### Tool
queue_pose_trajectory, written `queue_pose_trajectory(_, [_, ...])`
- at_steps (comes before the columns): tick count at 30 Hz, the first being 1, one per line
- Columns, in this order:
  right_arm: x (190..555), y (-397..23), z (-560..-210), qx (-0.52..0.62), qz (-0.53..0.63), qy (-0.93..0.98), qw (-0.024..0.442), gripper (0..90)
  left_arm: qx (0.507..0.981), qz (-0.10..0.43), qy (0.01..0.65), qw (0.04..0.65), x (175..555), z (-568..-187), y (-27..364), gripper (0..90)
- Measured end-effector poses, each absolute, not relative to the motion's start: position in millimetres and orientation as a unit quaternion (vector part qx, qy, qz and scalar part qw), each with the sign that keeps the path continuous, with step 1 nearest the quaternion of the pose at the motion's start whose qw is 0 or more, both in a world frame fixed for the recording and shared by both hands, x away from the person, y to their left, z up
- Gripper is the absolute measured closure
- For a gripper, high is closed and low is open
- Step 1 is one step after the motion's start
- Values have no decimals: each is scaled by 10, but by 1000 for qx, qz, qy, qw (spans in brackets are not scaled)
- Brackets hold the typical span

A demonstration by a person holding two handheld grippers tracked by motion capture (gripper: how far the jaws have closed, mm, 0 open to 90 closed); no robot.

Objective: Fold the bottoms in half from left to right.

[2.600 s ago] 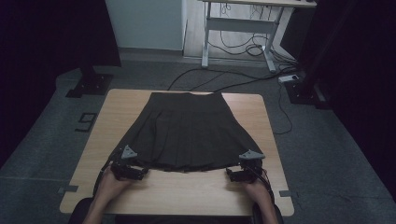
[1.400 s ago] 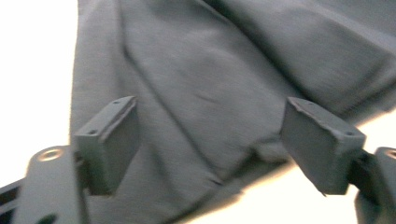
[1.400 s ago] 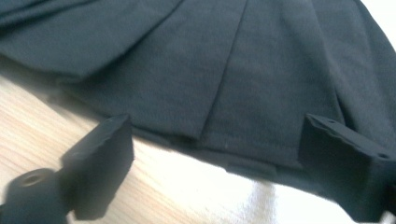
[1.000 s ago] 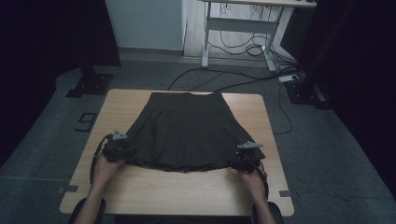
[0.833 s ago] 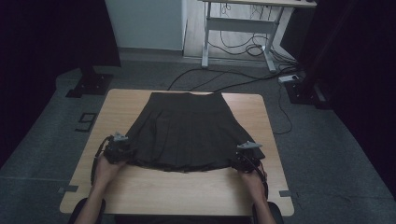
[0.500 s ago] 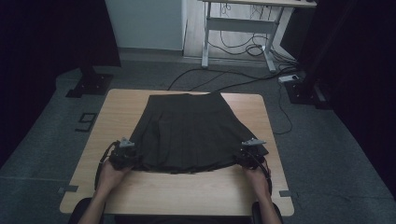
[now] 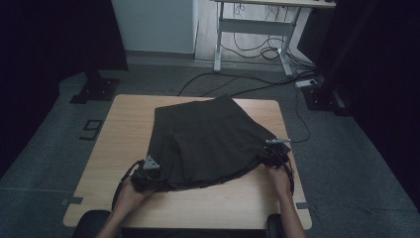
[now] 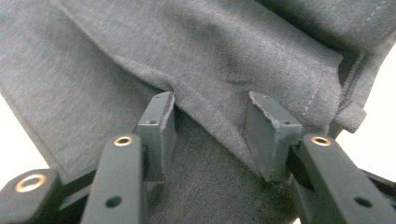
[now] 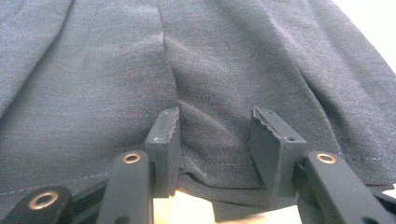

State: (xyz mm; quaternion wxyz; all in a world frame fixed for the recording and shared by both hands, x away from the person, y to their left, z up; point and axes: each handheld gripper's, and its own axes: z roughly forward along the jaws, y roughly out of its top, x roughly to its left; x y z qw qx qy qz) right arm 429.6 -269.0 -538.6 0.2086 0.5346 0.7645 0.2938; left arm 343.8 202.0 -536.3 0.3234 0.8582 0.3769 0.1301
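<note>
High view: skirt (image 7: pixel 208 139) soft, light, floppy; take hem corners. Left gripper (image 7: pixel 144 174) jaws just reopening, right gripper (image 7: pixel 274 154) closing; hem fabric between both, grip unclear.

Dark grey pleated skirt (image 7: pixel 208 139) spread flat on a light wooden table (image 7: pixel 129 129), turned askew, narrow waist at the far edge, wide hem toward the near edge — hem stitched, fabric creased at both near corners

Probably lab: dark curtains (image 7: pixel 54 34), floor cables (image 7: pixel 257 82).
</note>
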Motion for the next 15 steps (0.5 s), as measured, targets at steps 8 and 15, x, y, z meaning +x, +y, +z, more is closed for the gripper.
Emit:
queue_pose_trajectory(8, [4242, -2702, -5405, 529, 297, 766, 214, 279, 856, 106, 372, 343, 3565, -5227, 2195, 339])
queue_pose_trajectory(15, [4267, -2556, -5196, 517, 325, 765, 206, 188, 828, 166, 386, 371, 3862, -4844, 2394, 342])
